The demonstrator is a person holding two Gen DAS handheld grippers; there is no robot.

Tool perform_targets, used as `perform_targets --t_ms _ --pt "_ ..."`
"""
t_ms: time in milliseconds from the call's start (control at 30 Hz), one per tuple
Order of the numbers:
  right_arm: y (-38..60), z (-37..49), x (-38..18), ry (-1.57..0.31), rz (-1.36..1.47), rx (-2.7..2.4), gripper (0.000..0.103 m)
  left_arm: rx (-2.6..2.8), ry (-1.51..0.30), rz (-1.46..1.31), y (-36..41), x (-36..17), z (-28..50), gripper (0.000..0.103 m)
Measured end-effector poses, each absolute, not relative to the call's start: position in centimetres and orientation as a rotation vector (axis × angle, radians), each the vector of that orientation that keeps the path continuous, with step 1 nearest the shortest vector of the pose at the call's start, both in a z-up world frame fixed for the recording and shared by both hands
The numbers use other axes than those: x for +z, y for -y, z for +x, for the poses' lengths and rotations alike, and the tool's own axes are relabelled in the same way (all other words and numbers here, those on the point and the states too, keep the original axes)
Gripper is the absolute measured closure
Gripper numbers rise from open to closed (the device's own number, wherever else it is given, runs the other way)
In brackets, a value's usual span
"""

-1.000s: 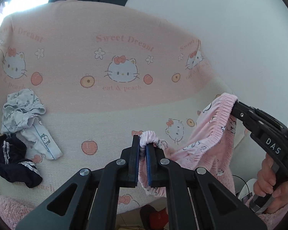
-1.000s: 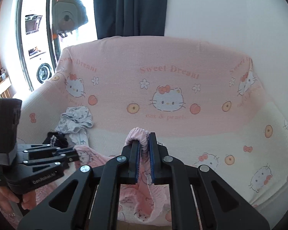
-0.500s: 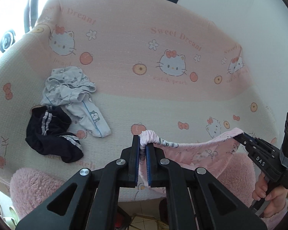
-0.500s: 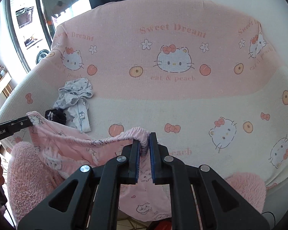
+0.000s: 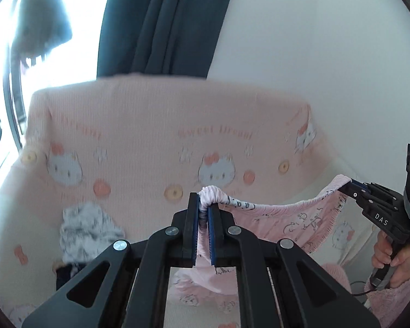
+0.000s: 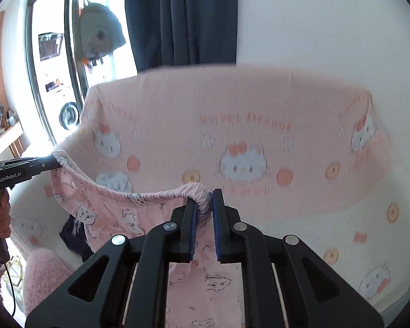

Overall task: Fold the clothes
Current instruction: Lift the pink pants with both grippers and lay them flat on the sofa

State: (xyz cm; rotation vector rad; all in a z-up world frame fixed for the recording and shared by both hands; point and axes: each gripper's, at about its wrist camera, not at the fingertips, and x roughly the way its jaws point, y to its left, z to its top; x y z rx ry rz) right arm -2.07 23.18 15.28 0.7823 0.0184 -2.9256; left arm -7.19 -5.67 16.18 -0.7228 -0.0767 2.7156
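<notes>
The left gripper (image 5: 202, 205) has its jaws pinched narrow on one end of the elastic waistband of the pink printed pyjama bottoms (image 5: 289, 224), and the right gripper (image 6: 205, 205) is clamped the same way on the other end. The waistband (image 6: 128, 195) sags in a shallow curve between the two sets of jaws, and the rest of the garment hangs below them, clear of the seat. Holding both waist corners apart and high like this lets the legs drop straight, which looks like a shake-out before laying the bottoms flat. Beyond the jaws is the sofa with its pink cat-print cover (image 6: 259, 125). Left of the left jaws a crumpled grey garment (image 5: 87, 229) lies on the seat, unfolded
</notes>
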Motion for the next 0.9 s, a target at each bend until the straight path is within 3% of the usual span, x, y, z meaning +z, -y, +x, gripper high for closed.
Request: perform_targets --t_ms 67,133,267,367,433,567,900 --pt "-23.3 -1.0 17.8 -0.051 0.691 -2.954 0.095 2.727 0.09 -0.703 5.5 16.1 -6.2 0.097" --pt "-23.2 -0.2 17.0 -0.062 0.719 -2.951 0.093 2.692 0.112 -0.811 5.4 12.4 -6.0 0.097" --pt "-22.8 -0.1 6.1 -0.066 1.093 -2.83 0.091 2.517 0.289 -1.325 6.2 -1.8 -7.1 0.096" --pt "-23.0 -0.5 -5.9 0.102 1.503 -2.619 0.089 2.415 0.326 -1.666 6.3 -12.6 -6.1 0.096" --pt "-22.7 0.1 -11.3 0.184 1.647 -2.512 0.088 2.376 0.311 -1.772 5.9 -16.7 -4.9 0.096" --pt "-21.7 0.6 -16.9 0.258 1.76 -2.387 0.085 2.37 0.291 -1.829 5.8 -19.8 -4.0 0.096" --pt "-20.6 -0.5 -18.5 0.082 1.736 -2.563 0.078 2.377 0.262 -1.762 5.3 -20.5 -3.7 0.095"
